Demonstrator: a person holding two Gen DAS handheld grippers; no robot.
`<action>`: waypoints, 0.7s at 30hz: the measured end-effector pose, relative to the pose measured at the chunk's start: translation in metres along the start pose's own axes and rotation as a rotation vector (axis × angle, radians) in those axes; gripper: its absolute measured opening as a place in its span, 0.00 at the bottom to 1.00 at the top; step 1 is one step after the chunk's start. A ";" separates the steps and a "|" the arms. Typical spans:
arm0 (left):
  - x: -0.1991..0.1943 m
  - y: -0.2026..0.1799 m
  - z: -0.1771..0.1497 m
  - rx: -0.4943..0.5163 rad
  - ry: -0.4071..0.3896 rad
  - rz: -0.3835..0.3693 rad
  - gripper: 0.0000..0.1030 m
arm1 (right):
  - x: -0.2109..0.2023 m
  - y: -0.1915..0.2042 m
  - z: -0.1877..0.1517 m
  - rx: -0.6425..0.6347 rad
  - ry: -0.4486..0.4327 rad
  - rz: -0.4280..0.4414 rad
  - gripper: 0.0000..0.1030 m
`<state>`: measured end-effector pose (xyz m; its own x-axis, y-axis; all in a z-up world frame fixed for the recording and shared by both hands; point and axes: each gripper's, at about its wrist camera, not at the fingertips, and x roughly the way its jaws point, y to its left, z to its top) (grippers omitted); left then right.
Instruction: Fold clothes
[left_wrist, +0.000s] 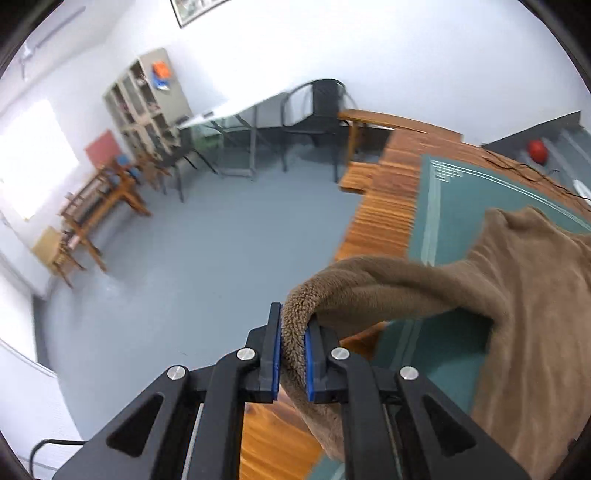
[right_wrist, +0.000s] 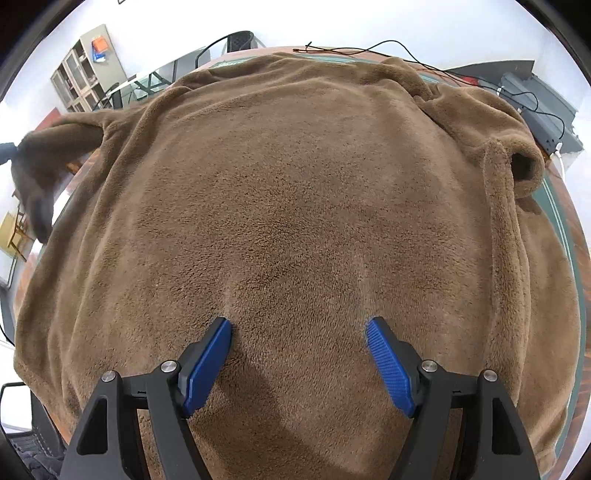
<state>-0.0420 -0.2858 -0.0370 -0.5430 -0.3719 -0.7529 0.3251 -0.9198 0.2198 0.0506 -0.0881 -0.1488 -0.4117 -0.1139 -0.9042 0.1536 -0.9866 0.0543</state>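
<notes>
Here a brown fleece garment (right_wrist: 295, 206) is seen spread across most of the right wrist view, lying on a wooden table (left_wrist: 391, 184) covered by a green mat (left_wrist: 454, 206). In the lower centre of the left wrist view, the left gripper (left_wrist: 293, 354) is pressed together on a sleeve (left_wrist: 369, 280) of the garment, which is held lifted clear of the mat and stretched toward the frame's right edge. At the bottom of the right wrist view, the right gripper (right_wrist: 298, 363) is held spread wide, with its fingertips resting on or just above the garment's body; contact cannot be settled. A sleeve fold is judged to be the step in hand: the pinched sleeve would next be carried over the body and laid flat, while the body is steadied. As for containers, a shelf cabinet (left_wrist: 147, 103) is seen at the upper left of the left wrist view, with an orange and a blue item on its top shelf; other contents are too blurred to be told.
</notes>
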 end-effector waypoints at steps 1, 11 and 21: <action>0.005 0.000 0.001 0.007 0.008 0.014 0.12 | 0.000 0.000 0.000 0.002 0.000 0.000 0.75; 0.035 -0.031 -0.041 -0.028 0.219 -0.092 0.24 | -0.054 -0.065 -0.007 0.184 -0.138 -0.133 0.75; 0.018 -0.049 -0.103 -0.058 0.349 -0.169 0.48 | -0.052 -0.166 -0.049 0.363 0.023 -0.282 0.75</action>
<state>0.0122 -0.2346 -0.1253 -0.2997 -0.1418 -0.9435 0.3029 -0.9519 0.0468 0.0906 0.0870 -0.1319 -0.3721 0.1631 -0.9137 -0.2876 -0.9563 -0.0535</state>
